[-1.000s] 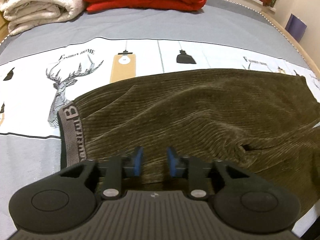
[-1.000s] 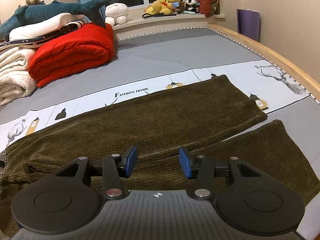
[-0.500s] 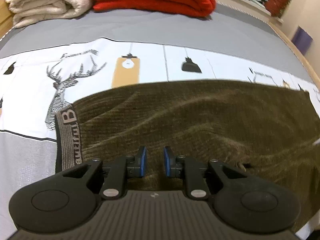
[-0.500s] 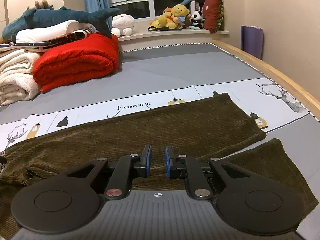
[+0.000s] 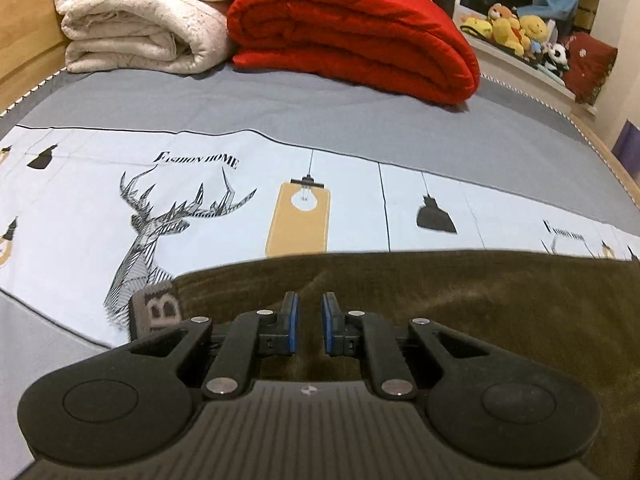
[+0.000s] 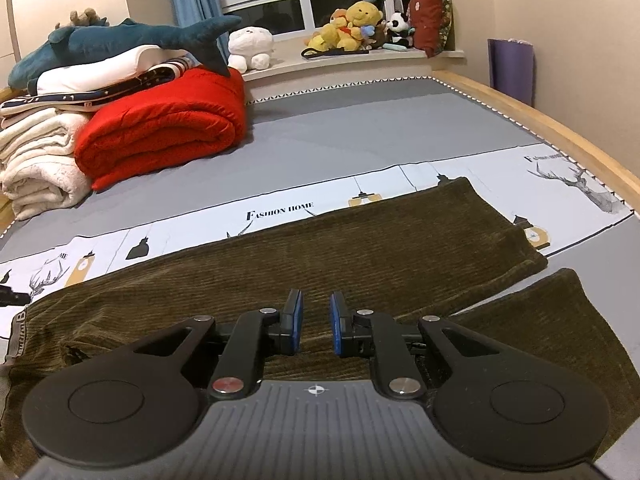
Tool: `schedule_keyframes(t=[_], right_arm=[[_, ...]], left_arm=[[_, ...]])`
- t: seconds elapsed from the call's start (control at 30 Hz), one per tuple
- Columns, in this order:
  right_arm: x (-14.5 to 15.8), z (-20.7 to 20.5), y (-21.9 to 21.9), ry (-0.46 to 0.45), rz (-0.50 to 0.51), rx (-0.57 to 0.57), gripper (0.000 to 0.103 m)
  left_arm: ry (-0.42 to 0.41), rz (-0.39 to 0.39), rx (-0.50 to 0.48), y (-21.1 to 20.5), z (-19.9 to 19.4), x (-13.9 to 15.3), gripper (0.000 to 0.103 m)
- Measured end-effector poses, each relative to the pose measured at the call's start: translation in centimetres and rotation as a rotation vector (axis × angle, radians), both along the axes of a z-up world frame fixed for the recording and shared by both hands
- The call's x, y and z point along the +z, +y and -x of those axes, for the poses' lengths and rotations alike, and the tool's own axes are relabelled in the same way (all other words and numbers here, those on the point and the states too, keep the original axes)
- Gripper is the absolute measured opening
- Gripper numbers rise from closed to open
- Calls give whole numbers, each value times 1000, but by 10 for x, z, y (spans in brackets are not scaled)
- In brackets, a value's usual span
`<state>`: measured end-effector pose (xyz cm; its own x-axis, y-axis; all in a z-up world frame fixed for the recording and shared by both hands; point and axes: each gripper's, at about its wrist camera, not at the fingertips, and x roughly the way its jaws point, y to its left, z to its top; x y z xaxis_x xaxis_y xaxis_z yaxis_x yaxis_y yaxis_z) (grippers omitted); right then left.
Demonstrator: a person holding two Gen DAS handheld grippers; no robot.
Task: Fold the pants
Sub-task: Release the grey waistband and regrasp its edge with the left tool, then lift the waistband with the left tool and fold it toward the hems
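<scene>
Closing on the left gripper (image 5: 308,322): blue pads narrow, a slim gap showing between them, hovering over the waist end of the olive corduroy pants (image 5: 460,300); cloth sits behind and below the gap, but whether the pads actually press on it can't be told from the left wrist view. Right gripper (image 6: 316,326) reads the same way: pads close together with a thin gap, over the near leg of the pants (image 6: 360,248); pinch on fabric not confirmable, since the fingertips' lower ends are hidden by the gripper body. Pants lie flat lengthwise across the printed strip of the bedsheet (image 6: 280,212), toward the near edge of the bed, waist at the left, both hems pointing to the right edge, legs split apart at the ends. Grey waistband (image 5: 158,308) with a "B" letter is mostly cut off behind the left gripper housing; remaining lettering unreadable. Near edge of the pants is hidden under both gripper bodies. Red folded duvet (image 5: 352,28) and white folded blanket (image 5: 140,20) sit at the far left corner of the bed, well apart from the pants. Left wrist view is slightly motion-blurred on the cloth.
</scene>
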<state>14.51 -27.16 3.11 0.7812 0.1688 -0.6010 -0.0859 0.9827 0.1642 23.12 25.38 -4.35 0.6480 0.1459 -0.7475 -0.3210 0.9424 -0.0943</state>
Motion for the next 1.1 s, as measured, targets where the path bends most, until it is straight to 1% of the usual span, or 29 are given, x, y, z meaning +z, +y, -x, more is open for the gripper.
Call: schedule_keyframes(t=[0.07,0.1,0.13,0.17,0.2,0.23,0.33,0.37,0.4,0.5,0.57,0.6,0.67,0.7,0.73,0.77,0.8,0.83,0.87,0.9,0.93,1.1], right_arm=[[-1,0,-2,4,-2,0,16],[-1,0,-3,6,-2,-1,16],[-1,0,-4,8,-2,-1,16],[-2,-1,-5,11,-1,0,16],[-2,-1,-5,13,1,0,16],[-2,-2,-6,14,3,0,16],[-4,-6,-7,19,10,4,16],[-5,-7,-7,22,15,4,16],[-6,-10,-6,27,19,4,16],[-10,-16,-4,45,31,7,16],[-12,-20,-1,51,43,13,16],[-13,-21,1,52,49,17,16],[-14,-24,4,54,59,24,16],[-15,-25,5,55,62,25,16],[-15,-25,6,58,63,25,16],[-16,-26,6,60,64,26,16],[-16,-27,7,62,66,28,16],[-16,-27,8,63,71,29,16],[-16,-27,9,63,76,32,16],[-17,-27,10,62,80,33,16],[-17,-26,10,61,84,34,16],[-15,-23,7,56,88,15,16]], left_arm=[[15,-26,5,0,-12,-10,23],[31,-56,5,-1,-19,-15,36],[34,-84,7,-1,-24,-19,47],[28,-110,4,-2,-30,-24,52],[25,-136,-6,-3,-36,-28,61],[28,-156,-16,-3,-42,-32,68],[29,-184,-51,-3,-60,-39,76],[36,-184,-74,-4,-66,-41,83],[57,-190,-104,-6,-73,-43,86],[104,-238,-177,-13,-86,-53,86],[152,-236,-206,-13,-91,-65,85],[183,-226,-218,-13,-94,-72,84],[166,-212,-228,-11,-93,-76,76],[158,-193,-244,-11,-92,-76,61],[151,-175,-265,-12,-92,-75,42],[149,-187,-285,-16,-92,-73,36],[155,-231,-308,-21,-92,-72,29],[157,-267,-332,-26,-90,-72,24],[158,-290,-346,-30,-89,-71,21],[157,-308,-356,-32,-86,-70,9],[157,-318,-357,-34,-85,-67,3],[138,-310,-329,-40,-68,-44,1]])
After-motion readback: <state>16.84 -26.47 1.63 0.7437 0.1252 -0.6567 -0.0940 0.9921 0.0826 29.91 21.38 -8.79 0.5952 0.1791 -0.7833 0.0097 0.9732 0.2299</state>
